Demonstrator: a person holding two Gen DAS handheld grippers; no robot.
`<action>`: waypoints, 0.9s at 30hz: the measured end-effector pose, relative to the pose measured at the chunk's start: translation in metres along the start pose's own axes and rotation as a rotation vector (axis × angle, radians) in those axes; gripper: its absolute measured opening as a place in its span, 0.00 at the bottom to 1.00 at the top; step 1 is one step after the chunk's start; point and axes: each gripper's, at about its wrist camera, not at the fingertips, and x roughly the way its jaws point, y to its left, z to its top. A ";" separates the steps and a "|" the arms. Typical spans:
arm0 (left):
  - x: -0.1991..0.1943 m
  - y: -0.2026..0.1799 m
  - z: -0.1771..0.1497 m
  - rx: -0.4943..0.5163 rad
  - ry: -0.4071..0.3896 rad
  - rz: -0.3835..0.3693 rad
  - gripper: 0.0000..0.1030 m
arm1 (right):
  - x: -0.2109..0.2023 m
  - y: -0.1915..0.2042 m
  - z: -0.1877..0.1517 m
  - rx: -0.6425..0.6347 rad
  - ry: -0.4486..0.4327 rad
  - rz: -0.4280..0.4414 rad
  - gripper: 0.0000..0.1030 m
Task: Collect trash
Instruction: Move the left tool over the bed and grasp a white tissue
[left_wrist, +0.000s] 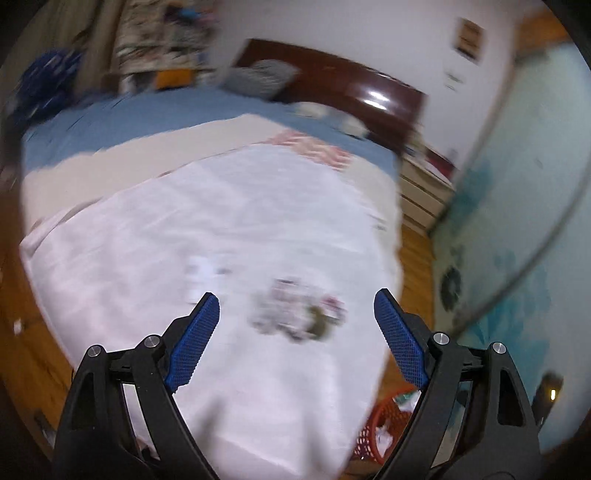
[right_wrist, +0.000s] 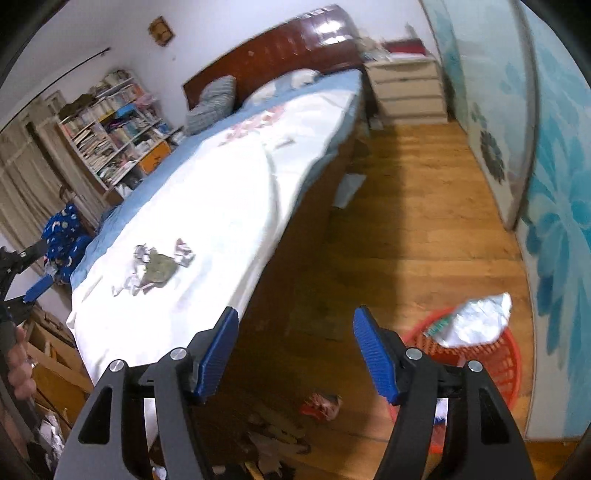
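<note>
You are in a bedroom, standing at the foot of the bed (right_wrist: 229, 206), whose white sheet (left_wrist: 229, 229) is the surface that matters here. The trash (right_wrist: 157, 269), a loose heap of crumpled paper and wrappers, lies on the sheet near the foot end, toward the side nearest the basket (right_wrist: 506, 365). That red basket stands on the wood floor beside the bed and already holds a silvery wrapper (right_wrist: 476, 321), so it looks like your drop point. Your left gripper (left_wrist: 295, 310) hangs above the sheet with jaws spread wide and nothing between them, the heap just ahead, apparently lined up for a grab. Your right gripper (right_wrist: 295, 321) is likewise released and bare, poised over the floor between bed and basket. More scraps (right_wrist: 321, 404) lie on the floor beside the basket.
</note>
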 end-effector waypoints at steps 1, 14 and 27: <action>0.002 0.009 0.004 -0.016 -0.002 0.018 0.83 | 0.003 0.009 0.000 -0.014 -0.003 0.005 0.64; 0.071 0.075 0.002 0.048 0.106 0.097 0.83 | 0.052 0.115 0.018 -0.131 -0.062 0.145 0.67; 0.125 0.072 0.005 0.066 0.179 0.103 0.83 | 0.062 0.112 0.035 -0.108 -0.092 0.192 0.67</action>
